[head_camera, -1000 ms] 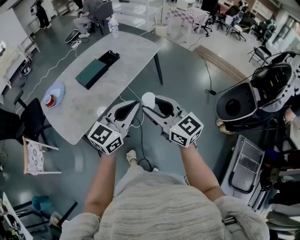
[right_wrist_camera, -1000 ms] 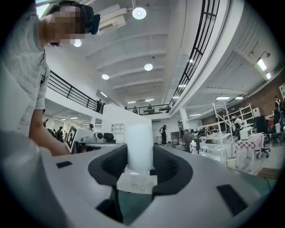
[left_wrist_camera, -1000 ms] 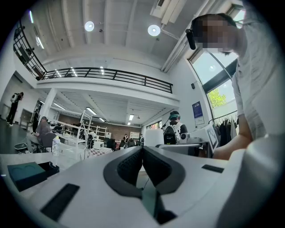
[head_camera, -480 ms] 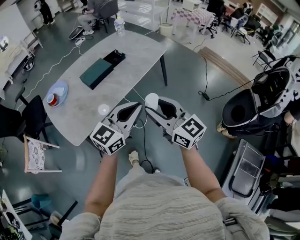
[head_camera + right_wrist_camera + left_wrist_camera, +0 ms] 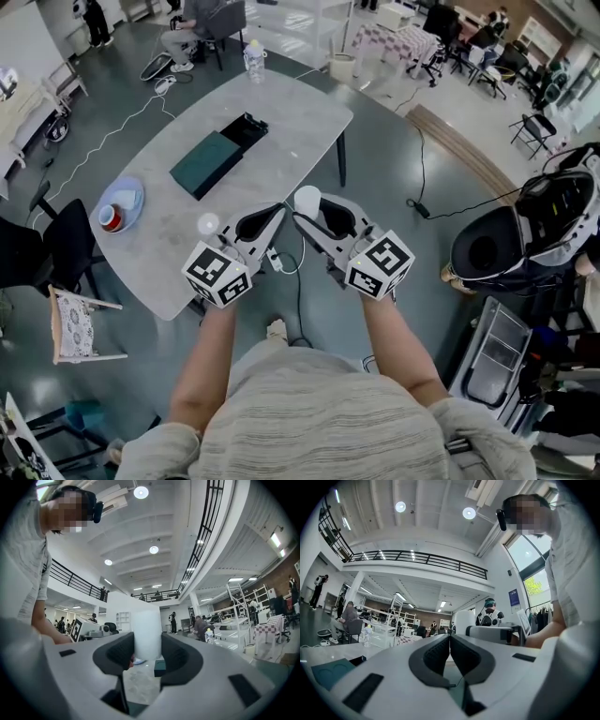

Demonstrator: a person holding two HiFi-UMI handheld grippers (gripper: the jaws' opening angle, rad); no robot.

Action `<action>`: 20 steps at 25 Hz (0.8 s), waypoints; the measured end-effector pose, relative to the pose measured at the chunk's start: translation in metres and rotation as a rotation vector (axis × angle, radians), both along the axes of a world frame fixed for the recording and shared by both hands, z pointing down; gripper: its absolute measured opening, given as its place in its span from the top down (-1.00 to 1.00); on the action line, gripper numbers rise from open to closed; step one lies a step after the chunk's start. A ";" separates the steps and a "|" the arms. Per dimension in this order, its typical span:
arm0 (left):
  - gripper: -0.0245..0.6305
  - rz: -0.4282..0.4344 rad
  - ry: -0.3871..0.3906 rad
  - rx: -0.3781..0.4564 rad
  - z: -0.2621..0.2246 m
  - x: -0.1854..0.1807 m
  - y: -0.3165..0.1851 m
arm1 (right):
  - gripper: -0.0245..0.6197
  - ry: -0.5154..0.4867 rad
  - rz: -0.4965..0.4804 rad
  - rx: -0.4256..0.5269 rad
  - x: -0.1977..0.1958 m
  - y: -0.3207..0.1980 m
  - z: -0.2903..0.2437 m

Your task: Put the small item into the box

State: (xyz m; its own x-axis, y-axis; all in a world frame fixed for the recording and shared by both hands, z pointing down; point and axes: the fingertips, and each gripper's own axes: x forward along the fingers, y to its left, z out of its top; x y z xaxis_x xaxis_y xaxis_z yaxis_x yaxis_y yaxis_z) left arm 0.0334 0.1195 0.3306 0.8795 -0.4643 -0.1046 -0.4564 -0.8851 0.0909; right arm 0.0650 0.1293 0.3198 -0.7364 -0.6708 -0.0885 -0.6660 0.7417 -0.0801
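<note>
My right gripper (image 5: 302, 215) is shut on a small white cylinder (image 5: 307, 199), which stands upright between its pads (image 5: 174, 658) in the right gripper view (image 5: 147, 634). Just to its left, my left gripper (image 5: 278, 215) is shut and empty, its jaws pressed together (image 5: 449, 639). Both hang over the floor at the near edge of the grey table (image 5: 281, 112). A flat dark green box (image 5: 208, 163) with a black tray (image 5: 246, 130) at its far end lies mid-table, apart from both grippers. It also shows as the green box (image 5: 159, 666) past the cylinder.
A small white round thing (image 5: 207, 223) lies on the table near the left gripper. A blue plate with a red cup (image 5: 116, 208) sits at the left end, a water bottle (image 5: 253, 61) at the far end. Cables (image 5: 298, 272) run over the floor below; chairs stand left.
The table and floor have slid down and right in the head view, so the table lies nearer. Both grippers stay side by side, the right one still holding the cylinder.
</note>
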 end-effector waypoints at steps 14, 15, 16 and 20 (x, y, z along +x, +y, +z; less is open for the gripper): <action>0.86 -0.012 0.014 0.002 0.002 -0.056 -0.093 | 0.32 0.014 0.003 -0.004 -0.054 -0.090 0.003; 0.86 -0.016 0.016 0.001 0.003 -0.058 -0.100 | 0.32 0.015 0.001 -0.006 -0.055 -0.098 0.004; 0.86 -0.019 0.019 -0.002 0.004 -0.060 -0.107 | 0.32 0.016 0.000 -0.006 -0.056 -0.106 0.005; 0.86 -0.041 0.025 -0.015 0.012 -0.064 -0.138 | 0.32 0.026 -0.023 -0.013 -0.061 -0.138 0.009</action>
